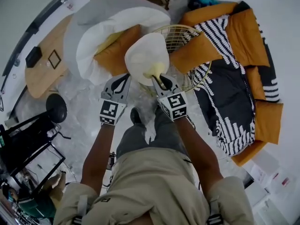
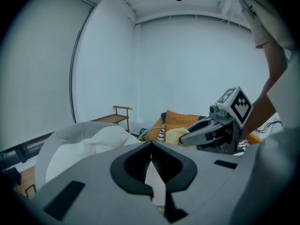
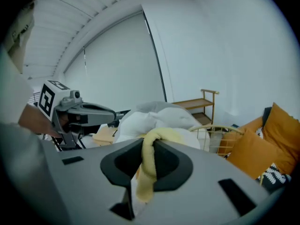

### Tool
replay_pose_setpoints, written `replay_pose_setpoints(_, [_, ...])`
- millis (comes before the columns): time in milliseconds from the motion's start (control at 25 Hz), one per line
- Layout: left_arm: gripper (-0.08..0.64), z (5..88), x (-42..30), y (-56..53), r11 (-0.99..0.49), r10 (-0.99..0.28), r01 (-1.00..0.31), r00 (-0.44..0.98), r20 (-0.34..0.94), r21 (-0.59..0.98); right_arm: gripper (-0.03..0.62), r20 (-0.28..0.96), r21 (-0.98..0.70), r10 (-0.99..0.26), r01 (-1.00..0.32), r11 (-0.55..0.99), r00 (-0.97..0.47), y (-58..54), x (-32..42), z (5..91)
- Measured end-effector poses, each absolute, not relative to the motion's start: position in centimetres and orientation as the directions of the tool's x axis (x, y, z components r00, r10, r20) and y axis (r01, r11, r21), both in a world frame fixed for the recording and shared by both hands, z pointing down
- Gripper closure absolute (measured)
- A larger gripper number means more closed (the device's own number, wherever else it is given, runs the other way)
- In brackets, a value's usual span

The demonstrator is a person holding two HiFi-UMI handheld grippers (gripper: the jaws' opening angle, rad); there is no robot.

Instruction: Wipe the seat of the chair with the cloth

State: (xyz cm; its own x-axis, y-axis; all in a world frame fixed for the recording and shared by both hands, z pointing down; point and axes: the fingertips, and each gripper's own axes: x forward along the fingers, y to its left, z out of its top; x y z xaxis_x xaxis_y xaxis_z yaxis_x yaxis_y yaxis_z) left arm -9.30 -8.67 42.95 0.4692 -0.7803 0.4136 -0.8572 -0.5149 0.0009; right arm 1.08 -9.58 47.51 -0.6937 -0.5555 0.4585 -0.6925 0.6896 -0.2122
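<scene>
The chair is a gold wire frame [image 1: 182,33] with a round white seat cushion [image 1: 146,54], seen straight ahead in the head view. My right gripper [image 1: 157,78] is shut on a yellow cloth [image 1: 156,70] at the seat's near edge. In the right gripper view the cloth [image 3: 147,165] loops over the closed jaws of the right gripper [image 3: 149,142] and hangs down. My left gripper [image 1: 126,77] hovers just left of the seat, shut with nothing in it; the left gripper [image 2: 151,145] shows its jaws meeting at the tip. The right gripper [image 2: 187,137] with the cloth [image 2: 174,135] also shows in the left gripper view.
A big white and grey beanbag [image 1: 105,27] lies left of the chair. Orange cushions [image 1: 196,51] and a sofa with a black-and-white striped throw [image 1: 225,93] are on the right. A wooden table [image 1: 44,67], a black stool [image 1: 56,108] and a wooden shelf [image 2: 115,118] stand around.
</scene>
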Motion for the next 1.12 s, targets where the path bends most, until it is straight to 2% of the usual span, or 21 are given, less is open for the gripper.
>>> replay_pose_setpoints(560, [0.545,25.3,-10.5,-4.6,-0.586,-0.793,-0.807,0.554,0.252,-0.072,0.532,0.241,-0.048,-0.68,-0.708,0.704,-0.692,-5.4,2.7,23.5])
replay_pose_setpoints(1000, [0.545,15.2,-10.5,-0.4,-0.63,-0.775,-0.771,0.618,0.13,-0.094,0.532,0.154,0.005,-0.719,-0.727,0.687,-0.678,-0.8,4.3,12.9])
replay_pose_setpoints(1120, [0.545,13.9,-10.4,0.5,-0.638,-0.77,-0.762,0.63,0.102,-0.11,0.534,0.133,0.064,-0.736,-0.736,0.674,-0.663,0.2,4.6,11.3])
